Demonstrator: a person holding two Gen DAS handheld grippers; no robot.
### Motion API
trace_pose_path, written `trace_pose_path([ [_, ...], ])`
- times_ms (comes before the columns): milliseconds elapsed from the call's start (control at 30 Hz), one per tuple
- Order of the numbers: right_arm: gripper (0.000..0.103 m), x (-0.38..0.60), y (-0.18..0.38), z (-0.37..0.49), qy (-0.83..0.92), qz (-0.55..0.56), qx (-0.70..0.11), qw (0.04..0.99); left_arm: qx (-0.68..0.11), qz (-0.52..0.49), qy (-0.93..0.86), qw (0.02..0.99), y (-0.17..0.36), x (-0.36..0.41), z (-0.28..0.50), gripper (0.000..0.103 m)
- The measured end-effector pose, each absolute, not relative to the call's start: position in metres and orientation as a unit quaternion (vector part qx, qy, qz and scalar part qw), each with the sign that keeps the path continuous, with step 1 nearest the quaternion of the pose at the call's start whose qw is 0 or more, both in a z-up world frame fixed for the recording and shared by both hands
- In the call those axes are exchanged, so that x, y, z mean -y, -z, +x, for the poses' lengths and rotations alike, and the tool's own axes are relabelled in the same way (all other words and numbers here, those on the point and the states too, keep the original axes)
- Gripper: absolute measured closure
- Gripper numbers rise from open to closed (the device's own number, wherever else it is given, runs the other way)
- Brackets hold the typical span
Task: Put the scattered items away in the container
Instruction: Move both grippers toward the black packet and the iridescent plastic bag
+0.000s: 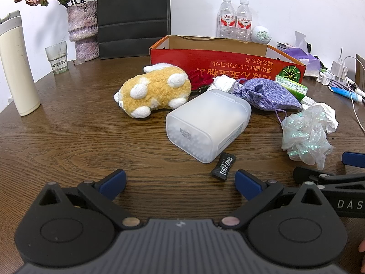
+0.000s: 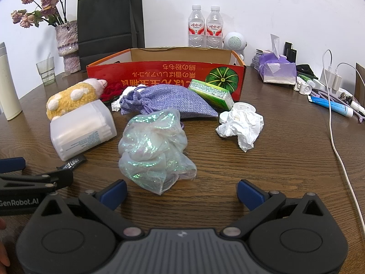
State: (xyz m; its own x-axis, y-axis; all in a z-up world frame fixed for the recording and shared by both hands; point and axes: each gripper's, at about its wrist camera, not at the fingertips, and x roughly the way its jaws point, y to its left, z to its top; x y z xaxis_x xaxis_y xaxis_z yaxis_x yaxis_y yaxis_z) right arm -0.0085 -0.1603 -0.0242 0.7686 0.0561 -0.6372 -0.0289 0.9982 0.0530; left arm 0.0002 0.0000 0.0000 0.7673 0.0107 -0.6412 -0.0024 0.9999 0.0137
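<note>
A red cardboard box (image 1: 219, 60) (image 2: 159, 75) stands open-topped at the back of the wooden table. In front of it lie a yellow plush toy (image 1: 155, 91) (image 2: 70, 100), a frosted cotton-swab tub (image 1: 207, 125) (image 2: 82, 127), a purple drawstring pouch (image 1: 264, 93) (image 2: 164, 102), an iridescent organza bag (image 1: 305, 137) (image 2: 155, 146), crumpled tissue (image 2: 241, 125), a green packet (image 2: 212, 93) and a small black sachet (image 1: 223, 166). My left gripper (image 1: 181, 183) is open, just short of the tub. My right gripper (image 2: 182, 190) is open, its fingers flanking the near end of the organza bag without touching.
A cream flask (image 1: 18, 68), a glass (image 1: 57, 57), a vase of dried roses (image 1: 83, 29) and a black paper bag (image 1: 133, 16) stand at the back left. Two water bottles (image 2: 205, 27), a purple tissue pack (image 2: 277, 70), cables (image 2: 337, 141) and a blue tube (image 2: 333, 106) crowd the right.
</note>
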Motion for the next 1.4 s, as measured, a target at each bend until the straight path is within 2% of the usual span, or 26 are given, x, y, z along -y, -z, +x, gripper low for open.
trace_pose_path([
  [1200,0.000,0.166,0.021,-0.010,-0.039,0.042,-0.328,0.943,-0.331,0.014,0.005,0.943,-0.004,-0.006,0.002,0.001],
  [1367,0.008,0.170,0.014,-0.014,-0.061,0.031,-0.319,0.945,-0.339,0.010,0.032,0.940,-0.008,-0.005,0.004,0.025],
  [1400,0.011,0.169,0.013,-0.013,-0.067,0.024,-0.317,0.946,-0.338,0.013,0.038,0.940,-0.008,-0.003,0.004,0.027],
])
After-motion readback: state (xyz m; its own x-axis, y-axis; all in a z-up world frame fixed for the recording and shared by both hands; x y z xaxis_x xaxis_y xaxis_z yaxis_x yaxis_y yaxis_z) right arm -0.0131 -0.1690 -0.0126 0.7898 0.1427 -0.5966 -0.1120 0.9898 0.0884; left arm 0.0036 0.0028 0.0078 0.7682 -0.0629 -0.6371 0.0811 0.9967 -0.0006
